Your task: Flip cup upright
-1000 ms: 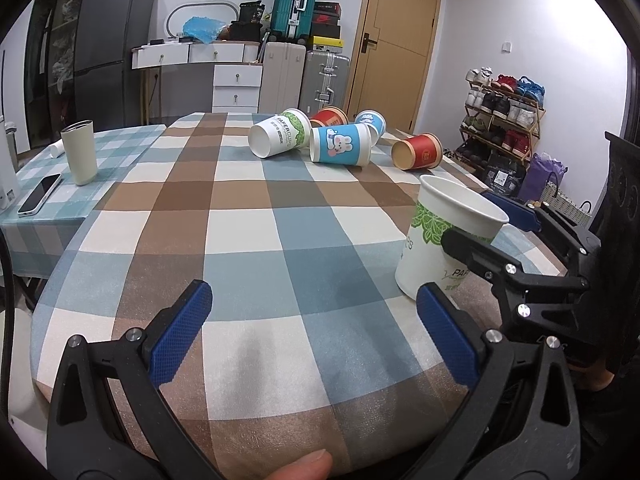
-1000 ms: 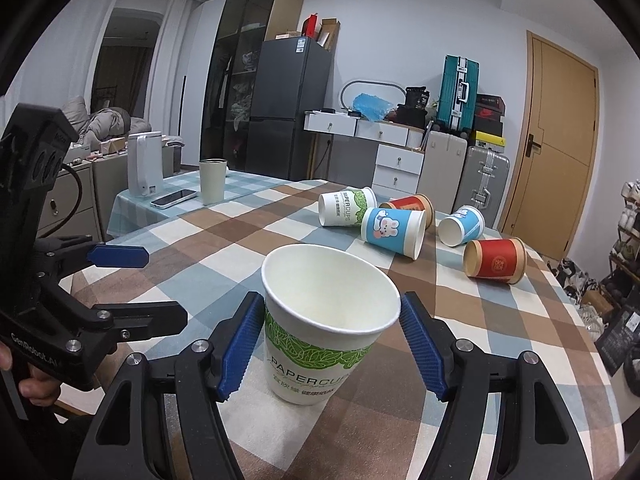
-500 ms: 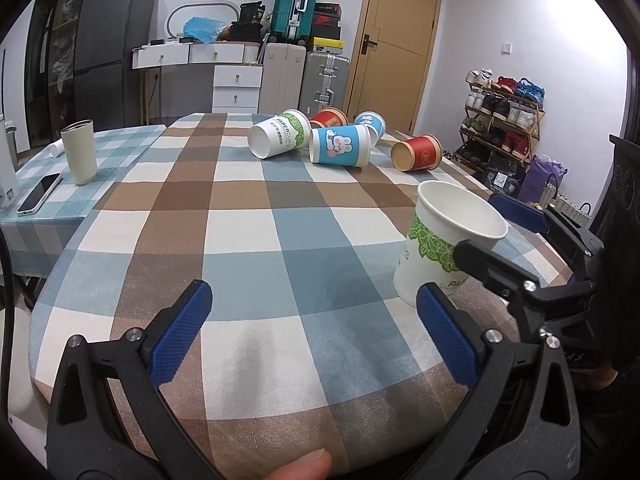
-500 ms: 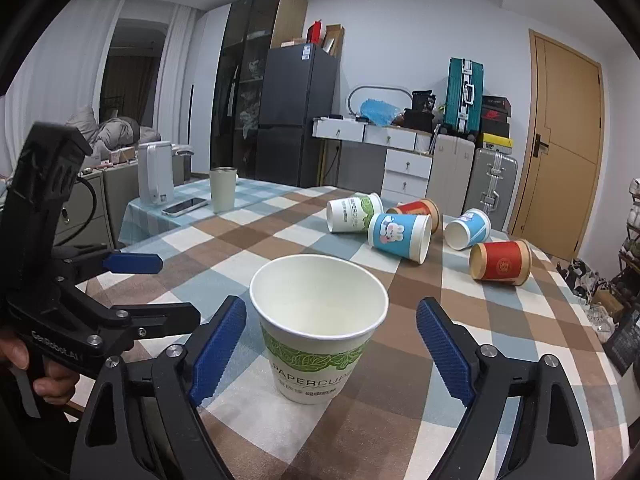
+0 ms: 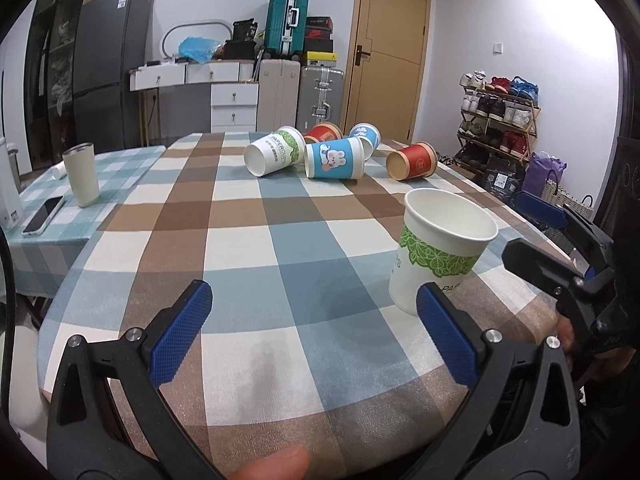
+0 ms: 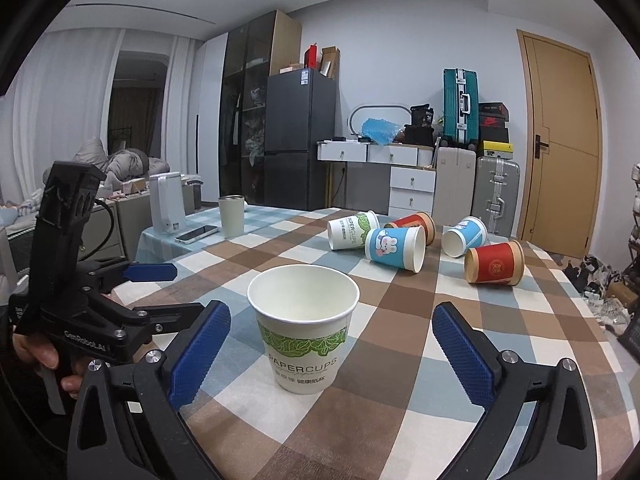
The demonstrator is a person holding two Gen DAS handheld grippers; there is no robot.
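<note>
White paper cup with green leaf band (image 6: 303, 326) stands upright on checked tablecloth (image 5: 248, 240). Right gripper (image 6: 331, 354) spread wide, clear; left gripper (image 5: 316, 334) spread, empty. Retreat straight, avoid brushing rim.

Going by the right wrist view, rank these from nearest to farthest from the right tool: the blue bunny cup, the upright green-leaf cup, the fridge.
1. Upright green-leaf cup: standing just ahead of the open right tool, between its finger lines.
2. Blue bunny cup: lying on its side mid-table, slightly right.
3. Fridge: against the far wall, beyond the table.
</note>
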